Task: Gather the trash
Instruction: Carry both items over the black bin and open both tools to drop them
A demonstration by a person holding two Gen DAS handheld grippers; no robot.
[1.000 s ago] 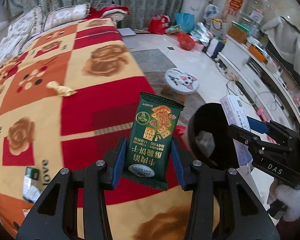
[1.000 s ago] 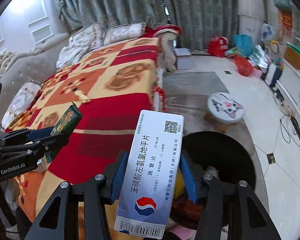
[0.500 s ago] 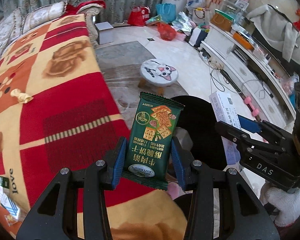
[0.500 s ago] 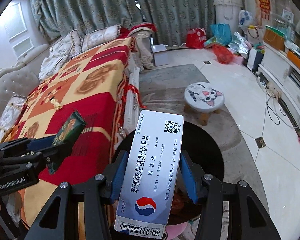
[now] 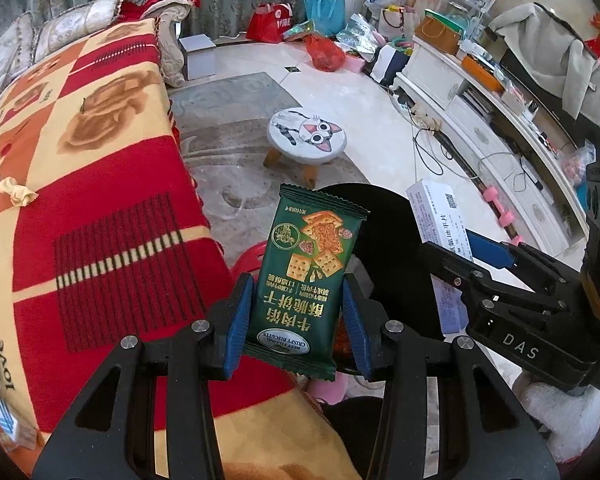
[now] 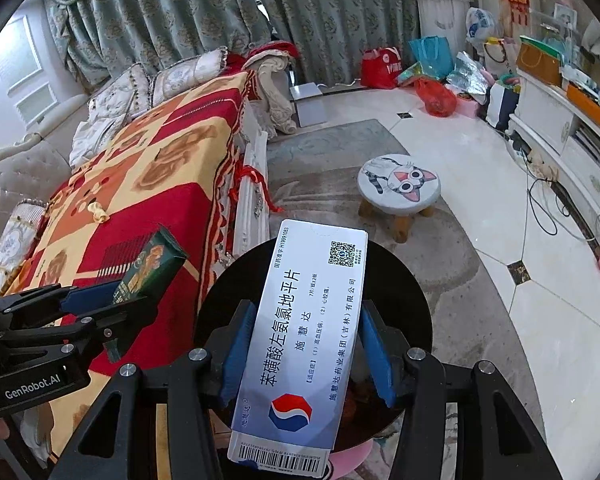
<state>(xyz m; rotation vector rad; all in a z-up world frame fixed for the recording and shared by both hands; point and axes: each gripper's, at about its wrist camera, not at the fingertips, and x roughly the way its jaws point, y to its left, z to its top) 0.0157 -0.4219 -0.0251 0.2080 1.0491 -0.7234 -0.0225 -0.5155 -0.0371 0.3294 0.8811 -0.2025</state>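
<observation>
Living room, pale tiled floor [image 6: 540,300] with a grey rug, curtains at the back, a sofa under a red, orange and yellow blanket [image 5: 100,200], a small cat-face stool [image 6: 398,186] on the rug, bags and clutter along the far wall. Item 1: black round bin [image 6: 404,292], standing on the floor just beside the sofa edge, mouth open upward, some refuse dimly visible inside. Item 2: green biscuit wrapper [image 5: 310,280], upright between the blue pads of the left gripper [image 5: 296,320]; fingers narrowed onto its 2 side edges, gripping it; it hangs over the near rim of the bin, by the blanket's edge. Item 3: white-and-blue medicine box [image 6: 304,336], long and flat, clamped by its 2 long sides in the right gripper [image 6: 304,352]; fingers part-closed to the box's width; it sits above the bin mouth. Item 4: crumpled cream wrapper [image 5: 16,192], uncollected on the blanket, well apart from both grippers; more paper at the blanket's near-left corner, too cut off to identify. Step in hand, as judged: carry-to-bin, both loads poised over or near the opening. Next move calls for centring the wrapper further over the mouth, then spreading both pairs of fingers so the 2 pieces drop in; the light wrapper could cling to a pad or flutter past the rim
</observation>
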